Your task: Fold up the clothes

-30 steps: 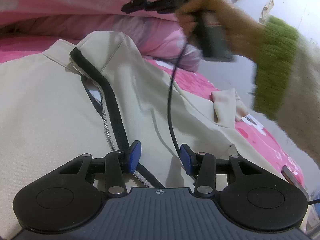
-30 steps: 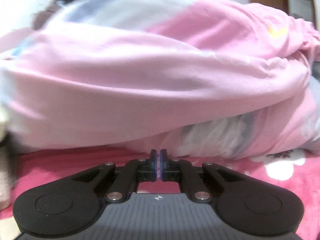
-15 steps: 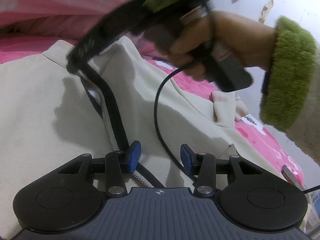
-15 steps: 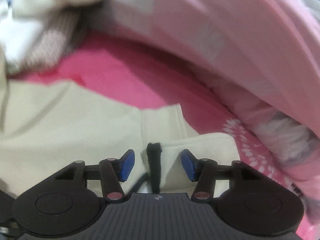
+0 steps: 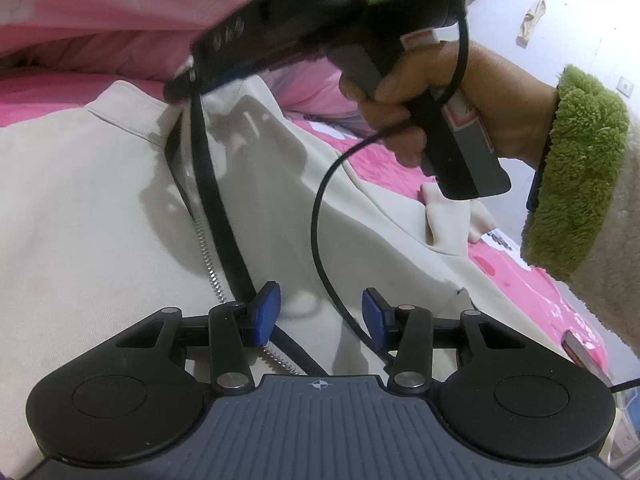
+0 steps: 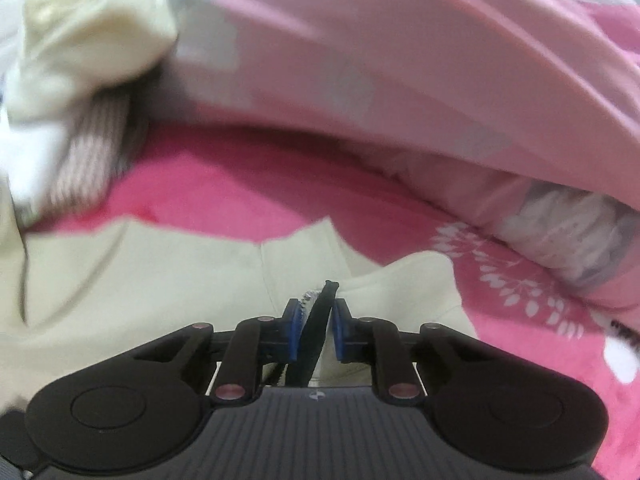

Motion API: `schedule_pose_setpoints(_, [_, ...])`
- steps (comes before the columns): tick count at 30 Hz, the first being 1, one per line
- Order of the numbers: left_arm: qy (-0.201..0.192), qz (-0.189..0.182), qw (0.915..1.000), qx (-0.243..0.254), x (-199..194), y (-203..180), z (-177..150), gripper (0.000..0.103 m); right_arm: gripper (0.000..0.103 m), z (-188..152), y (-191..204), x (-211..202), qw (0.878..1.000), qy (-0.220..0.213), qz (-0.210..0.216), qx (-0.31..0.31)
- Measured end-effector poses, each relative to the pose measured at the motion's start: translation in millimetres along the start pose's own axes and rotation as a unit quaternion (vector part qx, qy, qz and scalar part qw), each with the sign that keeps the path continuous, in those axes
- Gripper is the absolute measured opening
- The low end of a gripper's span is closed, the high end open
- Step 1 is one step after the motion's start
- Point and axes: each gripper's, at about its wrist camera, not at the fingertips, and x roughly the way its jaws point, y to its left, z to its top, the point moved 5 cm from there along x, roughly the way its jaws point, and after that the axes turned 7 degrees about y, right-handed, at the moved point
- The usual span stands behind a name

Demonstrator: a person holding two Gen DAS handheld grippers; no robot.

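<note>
A cream zip-up jacket point(image 5: 100, 220) lies spread on the pink bed. Its black-edged zipper point(image 5: 216, 200) runs from the collar down toward my left gripper point(image 5: 320, 314). The left gripper hovers open low over the jacket front, with the zipper just beside its left pad. A hand point(image 5: 440, 92) holds my right gripper point(image 5: 180, 88) at the collar. In the right wrist view the right gripper point(image 6: 316, 328) is closing, and its blue pads press the top of the black zipper edge point(image 6: 320, 312). That edge looks pulled up off the jacket point(image 6: 140, 280).
A bunched pink quilt point(image 6: 400, 80) lies along the far side of the bed sheet point(image 6: 240, 192). A heap of other clothes point(image 6: 80, 40) sits at the far left. The right gripper's black cable point(image 5: 320, 220) hangs across the jacket. A green fleece cuff point(image 5: 576, 176) fills the right.
My right gripper swung down from facing the quilt to the jacket collar, opened, then closed around the black zipper edge. The left gripper stayed put.
</note>
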Motion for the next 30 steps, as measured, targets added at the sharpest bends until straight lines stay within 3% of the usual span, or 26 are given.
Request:
schedule_pose_setpoints(4, [-0.001,0.0,1.0,-0.001,1,2,3,0.045,0.017,8,0,4,0.998,-0.028,0.038,0.033])
schedule_pose_setpoints(8, [-0.001,0.0,1.0,-0.001,4,3,5,0.045,0.018,5,4,47,0.999,-0.002,0.03,0.027])
schedule_pose_setpoints(11, [-0.001,-0.002,1.0,-0.003,4,5,6,0.045,0.026,-1,1,66,0.998,0.006,0.043,0.053])
schedule_pose_setpoints(14, [-0.001,-0.003,1.0,-0.003,1,3,2,0.045,0.048,6,2,47,0.998,0.003,0.049,0.048])
schedule_pose_setpoints(17, [0.0,-0.002,1.0,-0.002,-2,5,2,0.045,0.05,14,-16,-1,0.996,-0.059,0.036,0.062])
schedule_pose_setpoints(19, [0.0,-0.002,1.0,-0.002,-4,7,2,0.046,0.052,18,-40,-33,0.989,-0.101,0.022,0.109])
schedule_pose_setpoints(22, [0.0,-0.003,1.0,-0.002,-4,7,1,0.046,0.055,14,-77,-49,0.979,-0.098,0.007,0.179])
schedule_pose_setpoints(24, [0.0,-0.004,1.0,-0.002,-3,6,-1,0.046,0.06,4,-90,-36,0.974,-0.064,0.018,0.215])
schedule_pose_setpoints(27, [0.0,-0.004,1.0,-0.003,-1,9,1,0.046,0.059,-12,-100,-19,0.967,-0.038,0.026,0.25])
schedule_pose_setpoints(30, [0.0,-0.005,1.0,-0.004,4,14,4,0.046,0.051,-24,-100,-3,0.97,-0.025,0.025,0.241])
